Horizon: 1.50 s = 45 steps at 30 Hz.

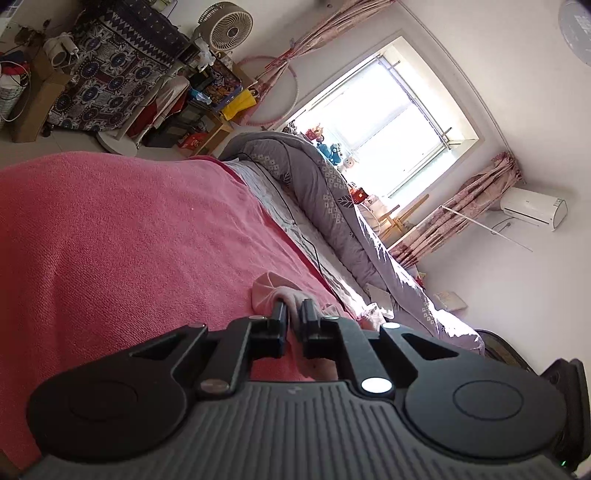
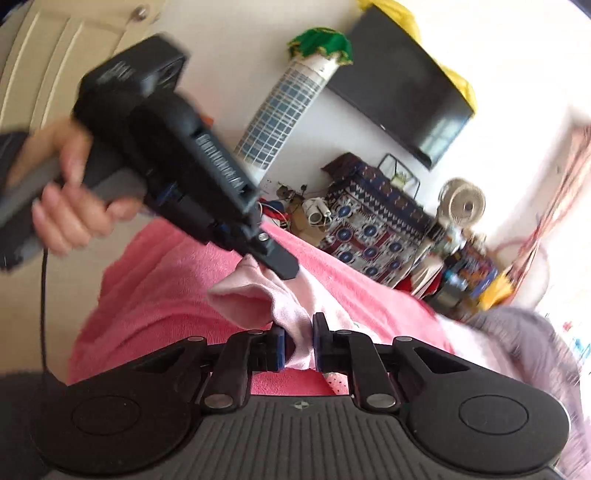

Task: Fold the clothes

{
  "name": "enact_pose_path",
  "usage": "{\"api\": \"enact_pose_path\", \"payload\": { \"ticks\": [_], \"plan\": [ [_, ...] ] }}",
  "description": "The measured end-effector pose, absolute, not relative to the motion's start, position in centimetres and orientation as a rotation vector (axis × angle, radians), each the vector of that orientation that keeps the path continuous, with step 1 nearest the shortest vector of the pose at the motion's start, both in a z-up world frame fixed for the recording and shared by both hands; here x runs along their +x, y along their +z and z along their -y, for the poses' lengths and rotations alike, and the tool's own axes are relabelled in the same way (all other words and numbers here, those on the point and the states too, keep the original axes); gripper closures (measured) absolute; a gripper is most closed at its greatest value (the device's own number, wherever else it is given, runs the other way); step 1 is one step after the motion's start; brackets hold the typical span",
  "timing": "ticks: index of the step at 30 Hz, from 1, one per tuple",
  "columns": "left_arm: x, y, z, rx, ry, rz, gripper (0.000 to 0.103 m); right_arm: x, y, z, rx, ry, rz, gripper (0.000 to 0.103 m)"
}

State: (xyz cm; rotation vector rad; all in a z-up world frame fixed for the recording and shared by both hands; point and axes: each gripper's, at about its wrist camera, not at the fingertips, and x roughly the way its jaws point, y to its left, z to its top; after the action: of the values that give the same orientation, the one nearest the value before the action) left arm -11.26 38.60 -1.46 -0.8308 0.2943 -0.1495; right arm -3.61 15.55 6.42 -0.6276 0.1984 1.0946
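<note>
- A bedroom: a bed under a coral-pink terry blanket [image 1: 129, 229], a bunched grey patterned quilt [image 1: 314, 184] beside a bright window [image 1: 388, 133], and a cluttered far wall with a round beige fan [image 1: 231, 26].
- A pale pink soft cotton garment [image 2: 291, 295] hangs bunched above the blanket.
- The left tongs [image 1: 293, 308] pinch one part of it; the right tongs [image 2: 299, 325] clamp another.
- Judging by this, folding has barely started: no flat fold shows yet.

Soft pale-pink knit garment [image 2: 291, 306] on a rough, nubby coral terry bedspread [image 1: 122, 236].
</note>
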Motion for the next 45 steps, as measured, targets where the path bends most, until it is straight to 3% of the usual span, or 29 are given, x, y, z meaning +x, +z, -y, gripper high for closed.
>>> {"api": "enact_pose_path", "payload": {
  "ticks": [1,2,6,12,18,24,28,30,33,38,45],
  "plan": [
    [-11.6,-1.1,-38.6,-0.828,-0.147,-0.273,0.081,-2.4,7.6,-14.9,-0.551,1.099,-0.252,0.088],
    [-12.0,-0.7,-38.5,-0.819,-0.139,-0.248,0.078,-1.1,8.8,-14.1,-0.474,1.1,-0.304,0.088],
    [-12.6,0.9,-37.2,-0.723,-0.08,-0.21,0.078,4.4,13.7,-10.4,-0.207,1.03,-0.385,0.089],
    [-7.8,2.5,-30.0,-0.471,-0.209,-0.307,0.078,13.2,21.2,-0.2,0.236,0.819,-0.396,0.089],
    [2.0,2.7,-19.6,-0.22,-0.36,-0.489,0.077,14.3,23.6,7.8,0.164,0.682,-0.279,0.089],
    [6.6,2.0,-17.3,-0.21,-0.297,-0.537,0.077,10.9,22.4,9.8,-0.114,0.499,-0.326,0.088],
    [7.8,0.8,-17.4,-0.171,-0.265,-0.579,0.077,12.2,19.7,15.3,0.172,0.436,-0.57,0.088],
    [8.0,0.0,-17.0,-0.137,-0.26,-0.606,0.076,13.2,16.2,19.4,0.379,0.358,-0.7,0.088],
    [7.9,-1.5,-16.2,-0.072,-0.251,-0.636,0.075,13.7,10.3,24.3,0.428,0.199,-0.816,0.088],
    [7.4,-2.2,-16.1,-0.074,-0.266,-0.629,0.062,12.7,1.7,25.4,0.099,-0.053,-1.023,0.064],
    [7.1,-2.7,-16.9,-0.124,-0.282,-0.612,0.06,10.8,6.6,14.0,-0.282,0.216,-0.649,0.04]
  ]
}}
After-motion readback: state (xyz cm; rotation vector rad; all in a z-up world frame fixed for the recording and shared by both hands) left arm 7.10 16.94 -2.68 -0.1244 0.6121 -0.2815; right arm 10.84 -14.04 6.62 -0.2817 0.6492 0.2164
